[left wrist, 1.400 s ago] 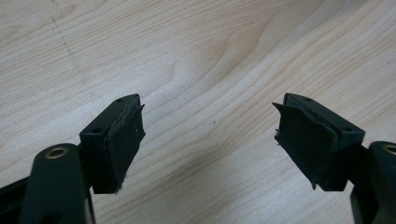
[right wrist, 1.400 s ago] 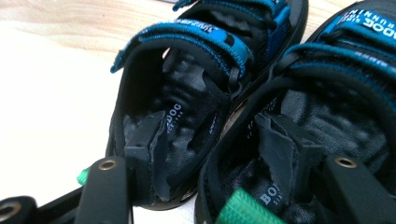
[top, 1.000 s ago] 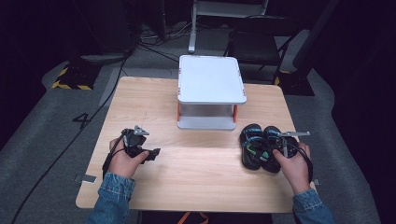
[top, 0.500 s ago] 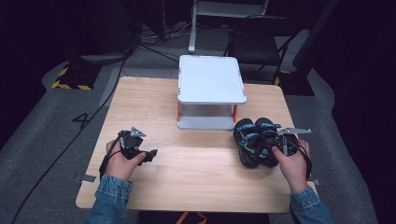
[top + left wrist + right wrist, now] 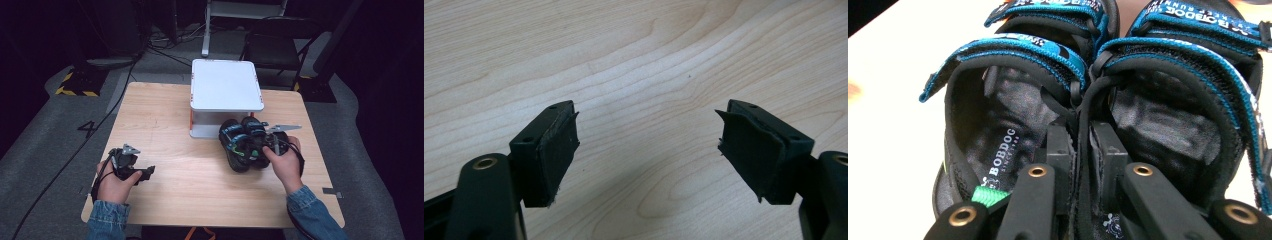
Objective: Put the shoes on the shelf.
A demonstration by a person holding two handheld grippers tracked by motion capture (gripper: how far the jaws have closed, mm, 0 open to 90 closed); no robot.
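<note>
Sandals, a black-and-blue pair, have shifted left across the worktop to just beside the white stand, clamped by their inner edges in the right tool, whose jaws have just been closing. The right gripper view reads "BOBDOG" on an insole. Left tool stands apart, holding nothing.

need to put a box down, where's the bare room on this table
Bare wood fills the table between the left gripper and the white stand, also the near middle strip. The right is crowded: the sandals, pinched by the right gripper, sit against the stand's front.
</note>
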